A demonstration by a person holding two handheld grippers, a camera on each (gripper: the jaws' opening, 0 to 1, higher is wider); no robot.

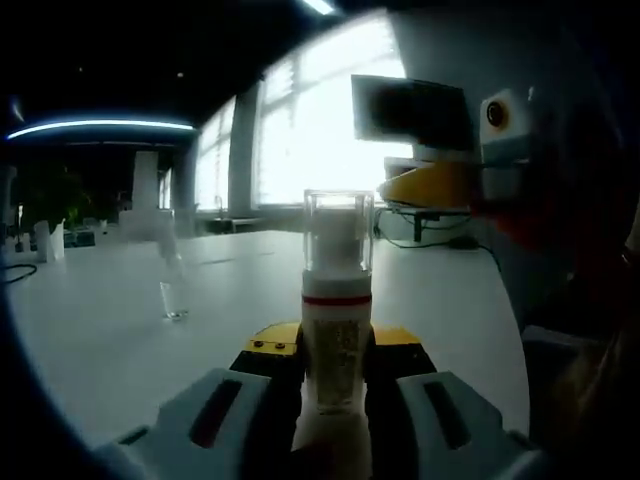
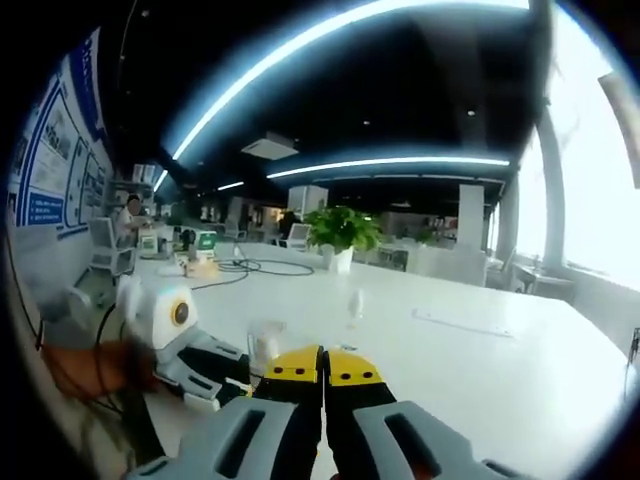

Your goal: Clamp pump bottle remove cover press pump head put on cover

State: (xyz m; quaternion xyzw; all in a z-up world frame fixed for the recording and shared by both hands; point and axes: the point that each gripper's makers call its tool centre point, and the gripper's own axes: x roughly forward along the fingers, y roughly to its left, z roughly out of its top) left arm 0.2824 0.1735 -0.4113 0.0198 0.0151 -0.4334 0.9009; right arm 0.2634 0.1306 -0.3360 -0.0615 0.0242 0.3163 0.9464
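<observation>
A white pump bottle (image 1: 336,345) with a red band stands upright between the jaws of my left gripper (image 1: 335,350), which is shut on its body. A clear cover (image 1: 338,215) sits over the pump head on top. My right gripper (image 1: 432,186) hovers in the air past the bottle, to its upper right and apart from it. In the right gripper view my right gripper (image 2: 322,368) is shut, its yellow tips touching with nothing between them. There the left gripper (image 2: 225,365) sits low at the left with the clear cover (image 2: 265,340) showing beside it.
The white table (image 1: 120,340) stretches far ahead. A small clear container (image 1: 172,290) stands on it to the left, seen as a small clear container (image 2: 355,305) past my right jaws. A potted plant (image 2: 340,230) and cables (image 2: 255,268) lie farther off. A person's arm (image 1: 590,300) is at the right.
</observation>
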